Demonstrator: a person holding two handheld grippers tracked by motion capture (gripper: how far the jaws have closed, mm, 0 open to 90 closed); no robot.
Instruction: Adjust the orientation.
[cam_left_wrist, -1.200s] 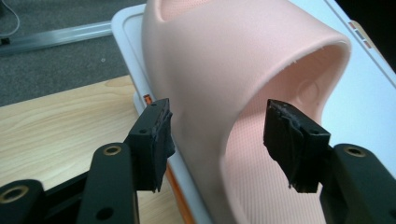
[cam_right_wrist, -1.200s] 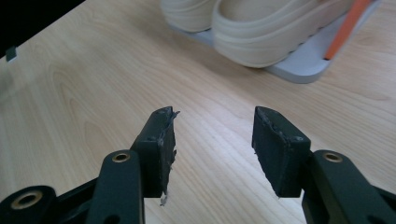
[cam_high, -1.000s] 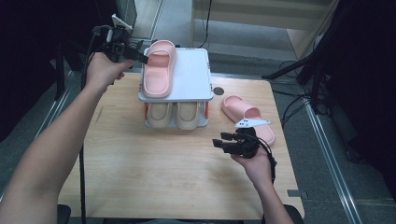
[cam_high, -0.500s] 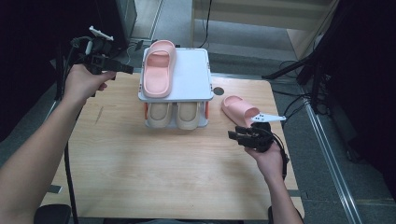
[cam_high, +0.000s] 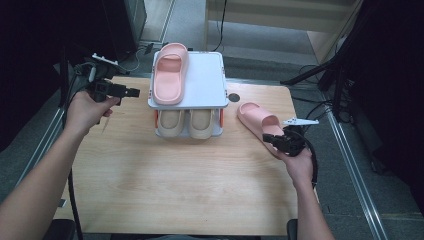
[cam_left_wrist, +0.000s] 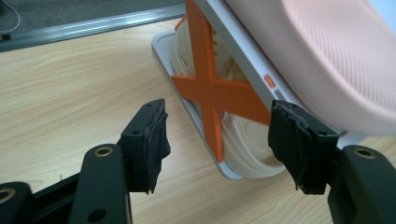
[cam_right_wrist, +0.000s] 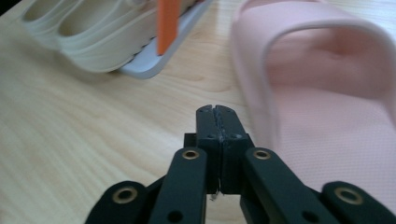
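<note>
High view: left hand-held gripper (cam_high: 134, 92) gapes empty beside the rack (cam_high: 210, 85); right hand-held gripper (cam_high: 267, 138) is clenched at the pink slipper (cam_high: 255, 117).

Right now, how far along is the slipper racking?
Done: one pink slipper lies on the rack's top shelf, and a beige pair sits below. In hand: nothing. The right gripper is shut and empty beside the second pink slipper on the table; the left gripper is open. Left: rack that slipper.

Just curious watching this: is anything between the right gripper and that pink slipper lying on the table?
Nothing visible. The right gripper, shut, sits beside the pink foam slipper on the wooden table, with bare wood between them.
</note>
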